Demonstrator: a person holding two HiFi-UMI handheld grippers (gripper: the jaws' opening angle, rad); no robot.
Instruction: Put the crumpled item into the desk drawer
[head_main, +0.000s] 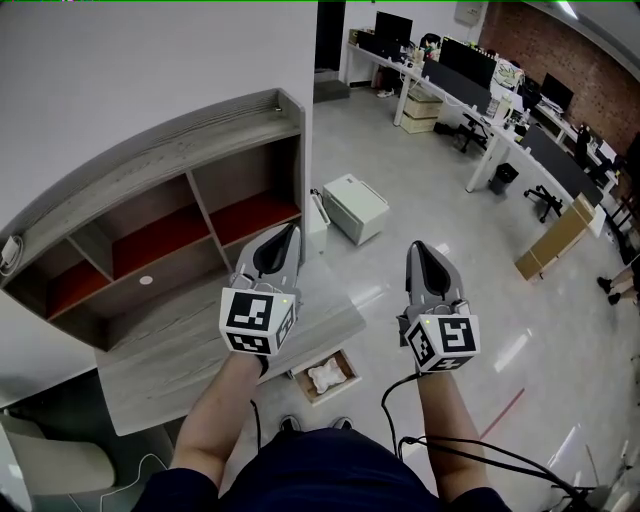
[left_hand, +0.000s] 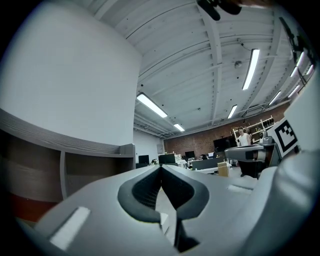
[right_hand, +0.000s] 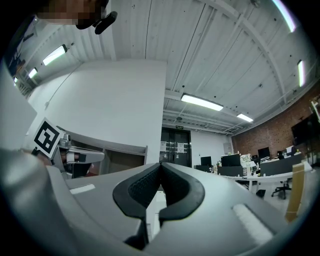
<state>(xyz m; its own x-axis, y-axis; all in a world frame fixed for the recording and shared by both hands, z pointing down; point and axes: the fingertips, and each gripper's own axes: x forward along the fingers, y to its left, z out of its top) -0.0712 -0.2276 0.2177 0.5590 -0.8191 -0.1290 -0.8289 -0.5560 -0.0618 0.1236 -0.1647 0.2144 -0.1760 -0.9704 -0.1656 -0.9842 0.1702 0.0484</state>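
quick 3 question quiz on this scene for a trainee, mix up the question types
1. True or false: the crumpled item lies inside the open drawer.
2. The jaws of the left gripper are: A) wide apart, B) together with nothing between them, C) clamped on the crumpled item.
3. Fill in the blank: in the head view the right gripper shows against the ____, to the right of the desk.

Key: 1 true; 2 B; 3 floor.
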